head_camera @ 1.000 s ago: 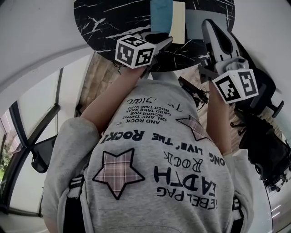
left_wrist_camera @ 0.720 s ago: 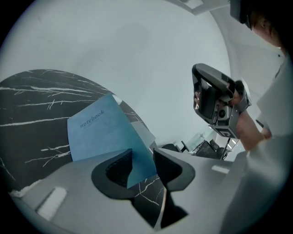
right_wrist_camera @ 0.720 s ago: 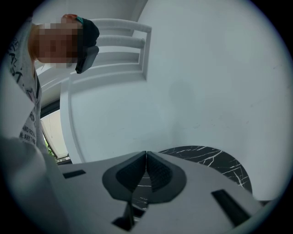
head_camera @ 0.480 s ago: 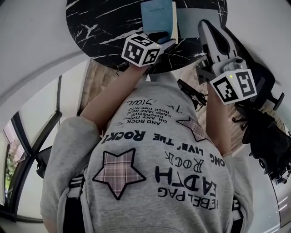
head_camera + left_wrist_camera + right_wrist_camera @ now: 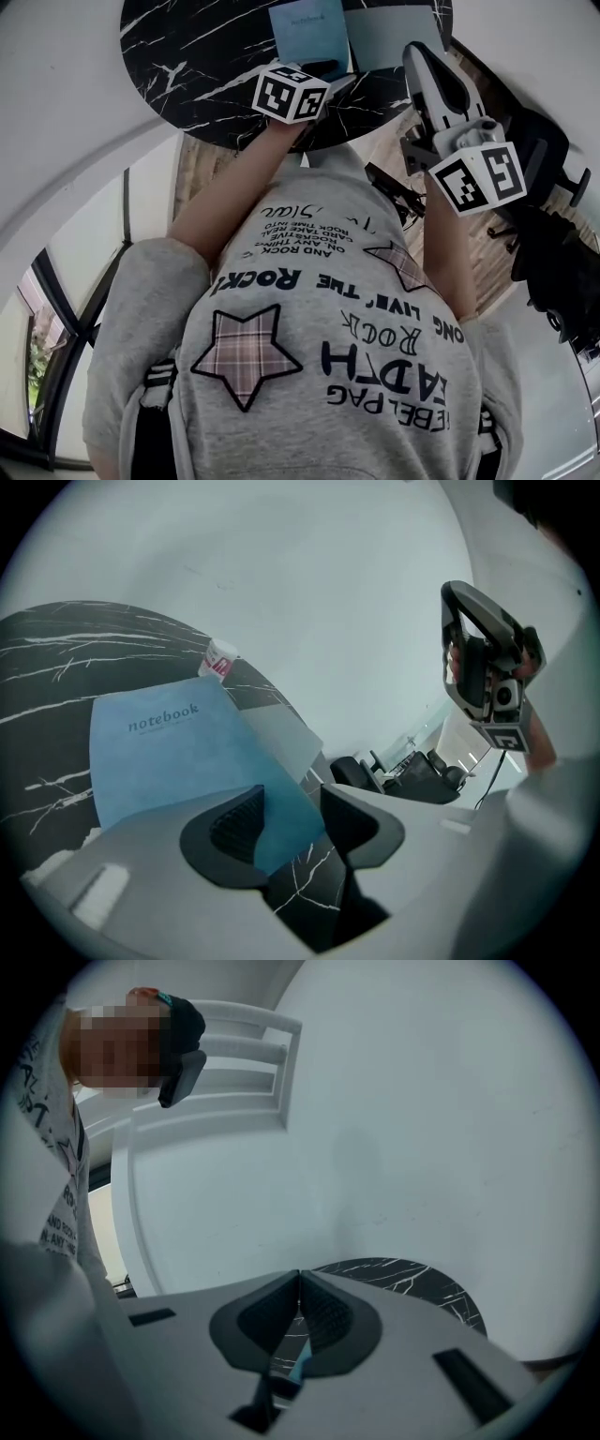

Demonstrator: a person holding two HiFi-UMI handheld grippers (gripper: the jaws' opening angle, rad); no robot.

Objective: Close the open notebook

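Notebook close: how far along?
Looks done: the notebook lies flat on the table, cover up. In hand: nothing. The left gripper has just been opening its jaws, with the cover's corner between them, unpressed. The right gripper is shut and empty. Left: probably just pulling the grippers back.

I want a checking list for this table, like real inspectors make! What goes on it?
Surface: round black marble table.
Job's things: blue notebook, closed, lying flat on the table.
Clutter: grey sheet beside the notebook; small white-and-pink container behind it.
Grippers: left gripper open, jaws have just been opening, notebook's corner shows between them, not pressed; right gripper shut, empty.
Cables: maybe one thin dark cable below the right gripper.
Surroundings: white wall, black office chairs.
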